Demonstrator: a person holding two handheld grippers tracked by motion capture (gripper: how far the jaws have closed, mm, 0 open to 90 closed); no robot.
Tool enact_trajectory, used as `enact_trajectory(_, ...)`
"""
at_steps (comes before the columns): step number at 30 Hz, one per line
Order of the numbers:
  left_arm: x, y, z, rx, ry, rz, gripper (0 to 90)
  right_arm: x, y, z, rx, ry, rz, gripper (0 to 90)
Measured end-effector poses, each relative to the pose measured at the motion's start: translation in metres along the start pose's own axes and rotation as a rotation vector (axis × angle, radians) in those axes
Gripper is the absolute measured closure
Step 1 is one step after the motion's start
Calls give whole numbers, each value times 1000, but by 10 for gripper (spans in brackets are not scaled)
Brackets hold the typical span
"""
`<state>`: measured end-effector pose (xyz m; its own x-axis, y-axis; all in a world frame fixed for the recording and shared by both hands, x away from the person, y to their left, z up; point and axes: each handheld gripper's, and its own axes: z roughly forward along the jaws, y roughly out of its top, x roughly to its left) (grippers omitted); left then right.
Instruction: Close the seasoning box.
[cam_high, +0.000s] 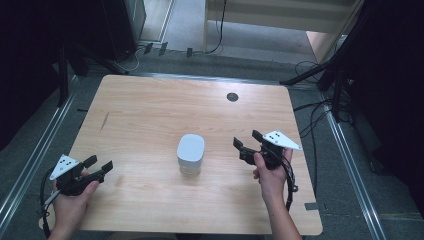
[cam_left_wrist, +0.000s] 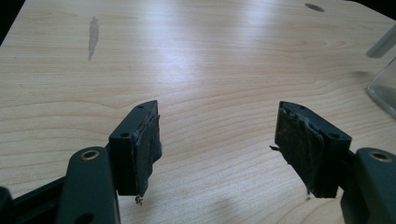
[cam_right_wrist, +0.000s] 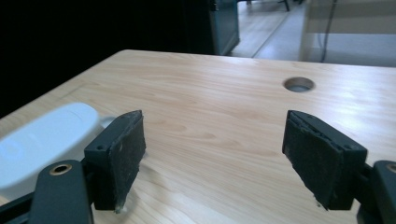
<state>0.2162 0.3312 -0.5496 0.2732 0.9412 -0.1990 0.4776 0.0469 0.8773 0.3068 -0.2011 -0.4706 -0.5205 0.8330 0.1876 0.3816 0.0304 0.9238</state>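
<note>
A: Where's the white-lidded clear container (cam_high: 190, 153)?
B: Mid-frame on the wooden table (cam_high: 150, 105), untouched. Left gripper (cam_high: 98, 167) and right gripper (cam_high: 247, 142) flank it, jaws spread, empty.
A: Next?
B: Probably an approach, one gripper closing in.

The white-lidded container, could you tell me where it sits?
In the high view the white-lidded container stands mid-table, between the left gripper and right gripper.

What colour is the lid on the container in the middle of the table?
White, on a clear container; the lid shows best in the high view.
</note>
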Motion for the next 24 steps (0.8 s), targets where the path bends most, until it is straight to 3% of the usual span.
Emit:
enact_trajectory(13, -1, 0, 0, -3, 7, 5, 310, -37, -33, -41, 20, -78, 48, 223)
enact_trajectory(24, -1, 0, 0, -4, 15, 6, 311, -60, -63, -71, 44, -150, 83, 231)
